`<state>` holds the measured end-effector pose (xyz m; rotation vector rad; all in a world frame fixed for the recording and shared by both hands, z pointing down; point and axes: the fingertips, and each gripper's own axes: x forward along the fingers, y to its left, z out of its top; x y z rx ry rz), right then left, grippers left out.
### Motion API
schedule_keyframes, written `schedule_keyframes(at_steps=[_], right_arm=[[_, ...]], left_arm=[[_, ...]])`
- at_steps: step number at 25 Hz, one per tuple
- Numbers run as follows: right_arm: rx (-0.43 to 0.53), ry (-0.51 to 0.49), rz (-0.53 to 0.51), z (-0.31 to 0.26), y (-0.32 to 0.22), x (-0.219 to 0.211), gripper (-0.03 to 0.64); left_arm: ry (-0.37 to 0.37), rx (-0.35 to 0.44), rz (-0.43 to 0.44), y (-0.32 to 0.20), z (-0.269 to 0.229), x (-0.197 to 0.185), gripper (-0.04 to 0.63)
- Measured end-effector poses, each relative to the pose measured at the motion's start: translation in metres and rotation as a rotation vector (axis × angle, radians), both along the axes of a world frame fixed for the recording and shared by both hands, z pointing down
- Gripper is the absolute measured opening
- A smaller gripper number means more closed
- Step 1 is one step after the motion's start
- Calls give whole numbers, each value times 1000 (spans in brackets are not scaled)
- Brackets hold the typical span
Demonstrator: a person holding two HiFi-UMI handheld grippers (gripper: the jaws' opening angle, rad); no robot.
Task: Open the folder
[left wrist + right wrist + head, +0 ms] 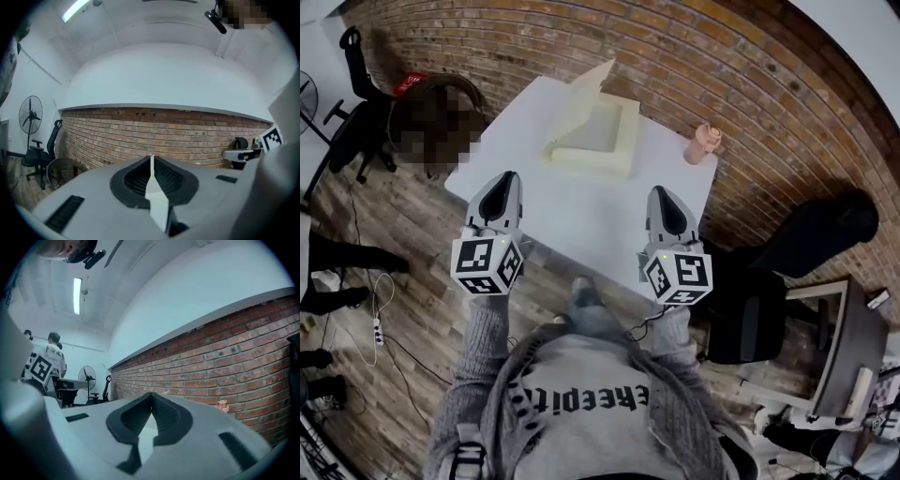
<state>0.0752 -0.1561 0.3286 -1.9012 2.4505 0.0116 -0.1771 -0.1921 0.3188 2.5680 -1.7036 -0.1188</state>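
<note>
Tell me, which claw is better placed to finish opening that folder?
Probably left: the raised cover of the folder stands nearer the left claw. The right claw is equally shut and empty.

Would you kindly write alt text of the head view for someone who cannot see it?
From above: a person holds the left gripper and right gripper, fingers together and empty, over the near edge of a white table. Farther back lies a cream folder, cover raised, a small pink object to its right.
</note>
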Motion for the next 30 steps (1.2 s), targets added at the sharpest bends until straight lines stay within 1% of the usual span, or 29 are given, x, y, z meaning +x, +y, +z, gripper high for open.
schedule_keyframes(at_steps=[7,14,30], right_arm=[[58,-1,18,-19,22,-1,-2],[90,2,30,-30,35,-2,-3],[102,-8,47,-33,39,-15,-3]], left_arm=[[5,38,4,18,-14,-2,25],[-3,63,-2,27,-19,-6,25],[31,59,19,26,-15,-21,25]])
